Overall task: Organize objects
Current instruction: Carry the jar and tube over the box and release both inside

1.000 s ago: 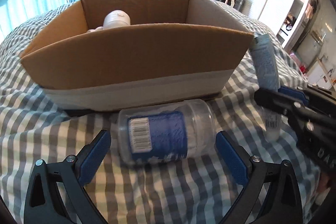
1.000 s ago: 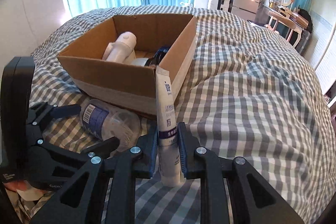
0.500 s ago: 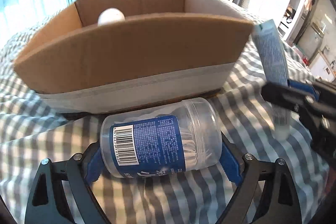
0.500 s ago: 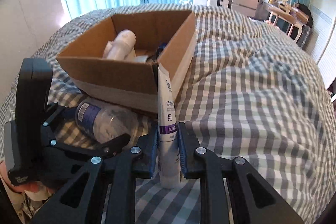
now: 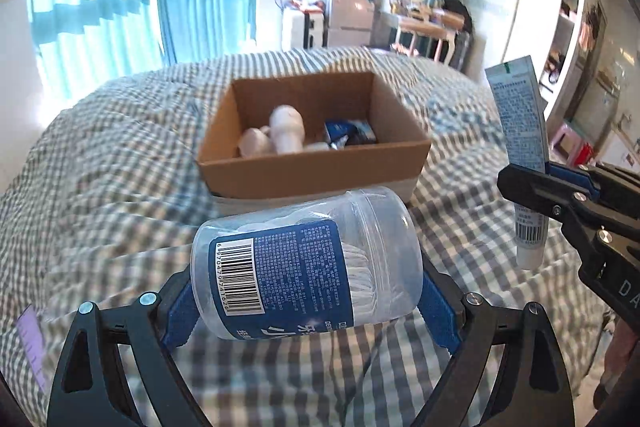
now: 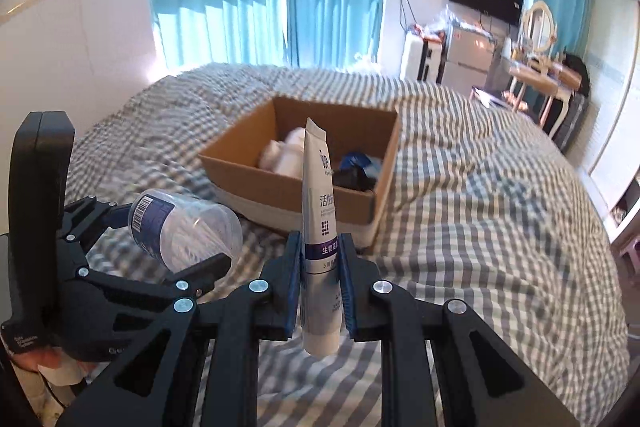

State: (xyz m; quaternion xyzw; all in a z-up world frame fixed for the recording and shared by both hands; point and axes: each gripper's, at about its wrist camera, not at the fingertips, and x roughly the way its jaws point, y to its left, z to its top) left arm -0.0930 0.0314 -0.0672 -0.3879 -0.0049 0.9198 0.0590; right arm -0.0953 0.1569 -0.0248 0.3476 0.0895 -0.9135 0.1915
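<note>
With the left tool point(image 5: 306, 301) clamped endwise on the smooth clear jar point(image 5: 306, 263) (held sideways), and the right tool point(image 6: 320, 285) pinching the tube point(image 6: 318, 235), the jar could squirt free short of the cardboard box point(image 5: 316, 173).

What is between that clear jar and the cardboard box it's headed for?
Nothing visible. The left tool holds the clear jar above the checked blanket, just short of the cardboard box. The box top is open, and the toothpaste tube in the right tool is off to the side.
</note>
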